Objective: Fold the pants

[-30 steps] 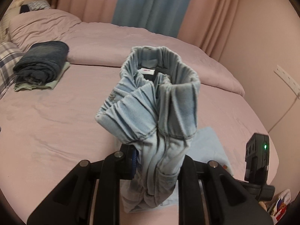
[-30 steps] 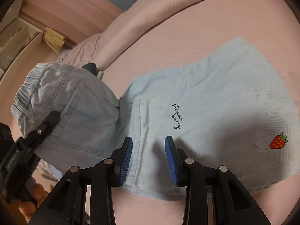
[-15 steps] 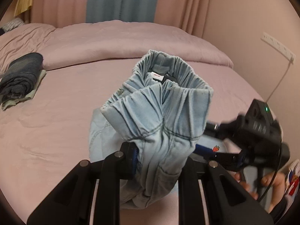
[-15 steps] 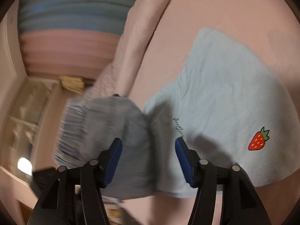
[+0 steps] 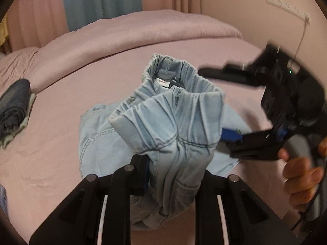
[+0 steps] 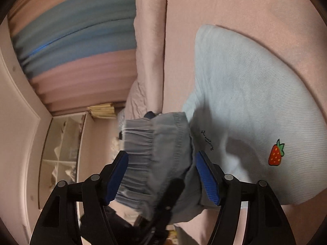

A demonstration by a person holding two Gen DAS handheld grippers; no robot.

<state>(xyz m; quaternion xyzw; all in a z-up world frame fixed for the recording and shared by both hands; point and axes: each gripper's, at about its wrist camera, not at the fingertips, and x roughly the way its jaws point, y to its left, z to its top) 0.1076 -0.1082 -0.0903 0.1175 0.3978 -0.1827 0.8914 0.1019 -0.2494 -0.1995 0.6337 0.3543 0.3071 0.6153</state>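
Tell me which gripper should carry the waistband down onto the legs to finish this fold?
Left, probably. The left gripper is already clamped on the bunched pants just below the waistband, lifted over the bed. The right gripper only straddles the waistband, its jaws opening, pads not pressing.

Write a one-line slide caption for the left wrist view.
Left gripper clamps the bunched waistband of light-blue pants above a pink bed, while the opening right gripper straddles it.

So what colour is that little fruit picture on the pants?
The strawberry is red with a green top, clearest in the right wrist view.
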